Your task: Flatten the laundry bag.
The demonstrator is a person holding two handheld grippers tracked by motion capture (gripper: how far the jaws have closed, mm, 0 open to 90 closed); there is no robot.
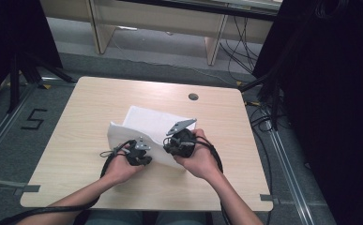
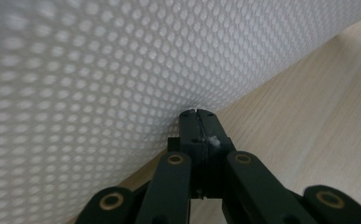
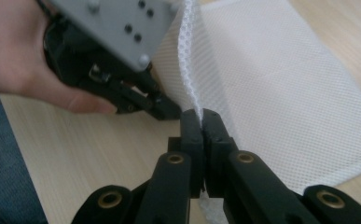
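Partly hidden: white mesh bag (image 1: pixel 144 123) edge under both hand-held grippers.

mesh cloth (image 2: pixel 99 70): top-left blurred, cut by edges | near edge under grippers hidden

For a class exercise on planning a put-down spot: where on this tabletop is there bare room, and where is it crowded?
Bare wood on the light wooden table lies left of the white mesh cloth, along the far edge beside the round grommet hole, and right of the right gripper. The near middle is crowded: both it and the left gripper pinch the cloth.
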